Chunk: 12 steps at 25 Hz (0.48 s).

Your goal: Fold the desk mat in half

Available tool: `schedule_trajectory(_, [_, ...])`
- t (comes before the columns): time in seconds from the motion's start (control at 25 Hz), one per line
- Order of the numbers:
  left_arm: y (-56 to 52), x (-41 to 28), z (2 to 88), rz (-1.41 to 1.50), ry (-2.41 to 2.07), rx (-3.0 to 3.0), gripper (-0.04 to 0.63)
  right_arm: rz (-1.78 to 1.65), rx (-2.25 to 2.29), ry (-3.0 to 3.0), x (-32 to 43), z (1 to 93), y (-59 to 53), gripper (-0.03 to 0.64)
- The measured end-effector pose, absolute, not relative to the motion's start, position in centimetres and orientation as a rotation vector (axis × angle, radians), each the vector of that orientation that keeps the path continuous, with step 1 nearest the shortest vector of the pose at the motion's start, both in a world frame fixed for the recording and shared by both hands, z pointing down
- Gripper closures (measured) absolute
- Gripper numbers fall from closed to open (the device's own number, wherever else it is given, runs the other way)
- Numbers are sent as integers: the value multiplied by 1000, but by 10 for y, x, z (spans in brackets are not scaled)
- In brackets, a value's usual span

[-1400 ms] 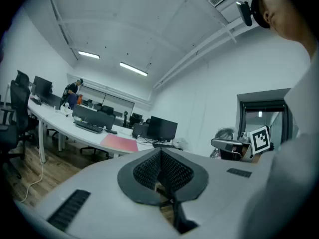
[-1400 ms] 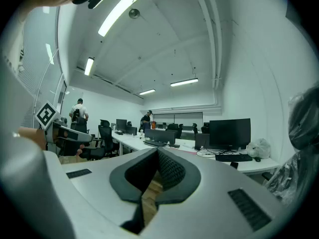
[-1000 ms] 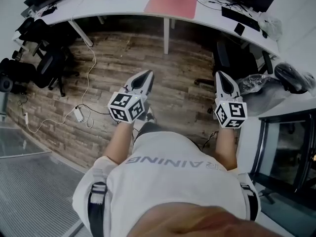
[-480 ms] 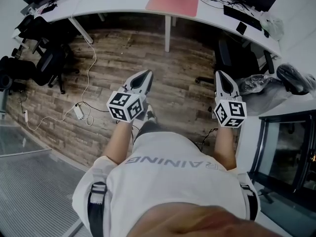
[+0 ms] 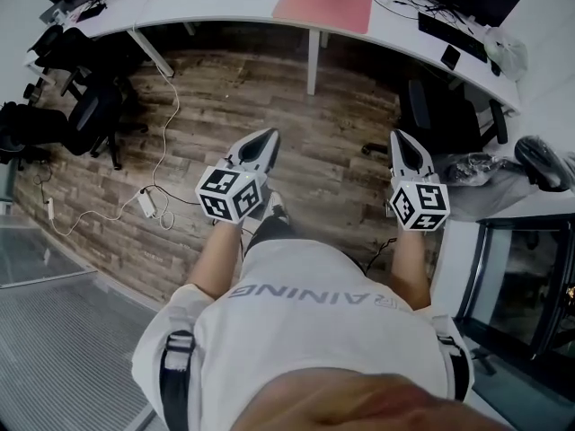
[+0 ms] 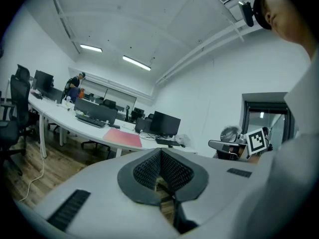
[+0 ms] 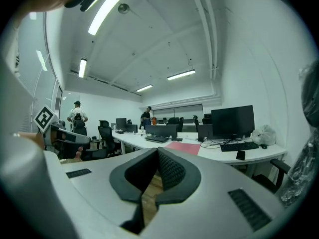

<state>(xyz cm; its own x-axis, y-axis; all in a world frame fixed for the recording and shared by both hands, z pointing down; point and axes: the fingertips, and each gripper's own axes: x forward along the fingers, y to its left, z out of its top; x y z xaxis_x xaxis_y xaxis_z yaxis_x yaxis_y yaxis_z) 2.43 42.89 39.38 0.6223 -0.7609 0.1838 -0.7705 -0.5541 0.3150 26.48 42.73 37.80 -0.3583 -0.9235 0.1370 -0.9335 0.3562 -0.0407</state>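
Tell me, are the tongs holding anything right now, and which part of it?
Nothing is held. The left tongs and the right tongs are both shut with nothing between them. The pink desk mat lies far off on the white desk.

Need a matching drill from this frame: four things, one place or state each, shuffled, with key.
1 pink rectangular desk mat
2 black swivel office chair
3 white cable with power brick
4 left tool

A trailing across the wooden floor
B lying flat on the white desk
C shut, nothing held
D at the head view's left

Pairs: 1-B, 2-D, 3-A, 4-C
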Motion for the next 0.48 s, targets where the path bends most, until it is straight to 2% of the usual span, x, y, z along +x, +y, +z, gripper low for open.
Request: schedule_trajectory(0.48, [325, -7, 398, 51, -1191, 2474, 568, 131, 1661, -2491, 216, 373, 317, 594])
